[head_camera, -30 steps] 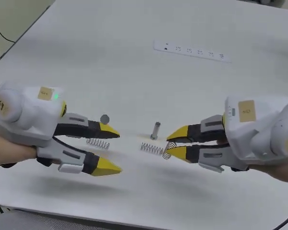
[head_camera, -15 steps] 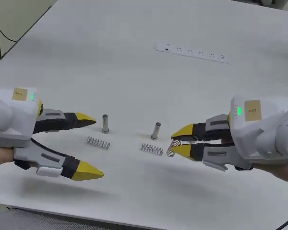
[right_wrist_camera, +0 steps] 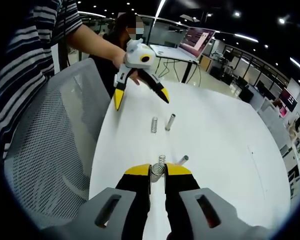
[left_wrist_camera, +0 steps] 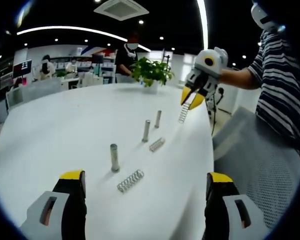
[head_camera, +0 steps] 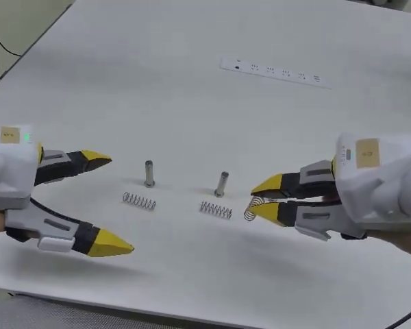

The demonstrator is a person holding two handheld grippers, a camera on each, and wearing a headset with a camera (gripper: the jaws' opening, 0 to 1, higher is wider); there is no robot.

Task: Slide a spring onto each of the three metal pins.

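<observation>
At the right of the table (head_camera: 192, 103), the right gripper (head_camera: 259, 200) has its jaws closed on one spring (head_camera: 250, 210), held just above the surface. The left gripper (head_camera: 109, 202) is spread wide and holds nothing. Two loose springs (head_camera: 138, 201) lie flat near the upright pins (head_camera: 148, 173). No pin carries a spring, so the first fitting appears to be in hand. The next move calls for setting the coil's open end over a pin top, with its axis upright, then lowering it.

The head view shows two pins and a power strip (head_camera: 272, 72) far back. The left gripper view shows a third pin (left_wrist_camera: 158, 118) and the held spring hanging below the right gripper. The right gripper view shows a pin just beyond its jaws.
</observation>
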